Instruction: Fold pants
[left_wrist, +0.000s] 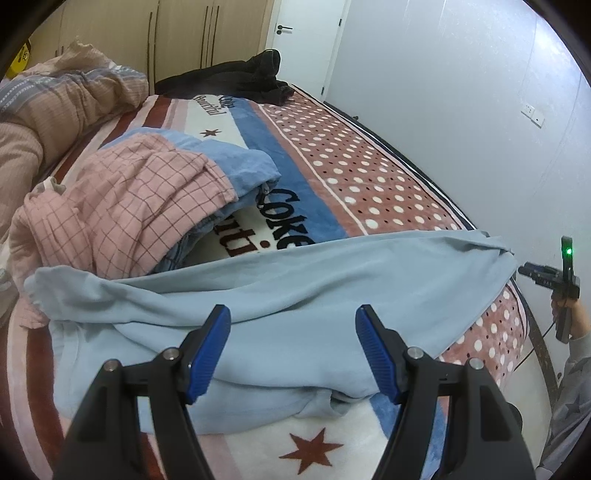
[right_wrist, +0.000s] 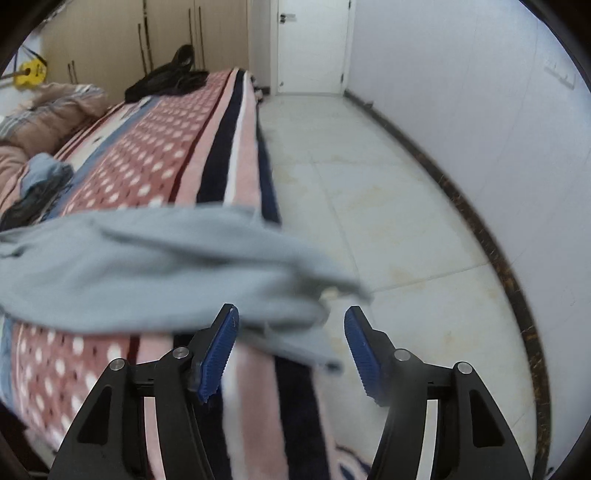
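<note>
Blue ribbed pads of the left gripper stand apart above the light blue pants, with nothing pressed between them. These pants lie crosswise over the near end of the bed, on a patterned blanket with white dots on pink, a blue band, red stars and dark lettering. One end of the pants is bunched at the left, just beside a pink checked garment that rests on a darker blue one; the other end reaches the bed's right edge. Beyond that edge, in the left wrist view, the right gripper appears small, held in a hand with a grey sleeve, a green light glowing on its body.

Seen from the right wrist, the right gripper also has its jaws apart; the blurred leg end of the pants hangs over the bed's side and lies in front of the gap, close to the left pad, though neither pad is clamped on it. Below and to the right lies a pale tiled floor. At the far end of the bed sit a dark garment and a striped quilt, with wooden wardrobes and a white door behind
</note>
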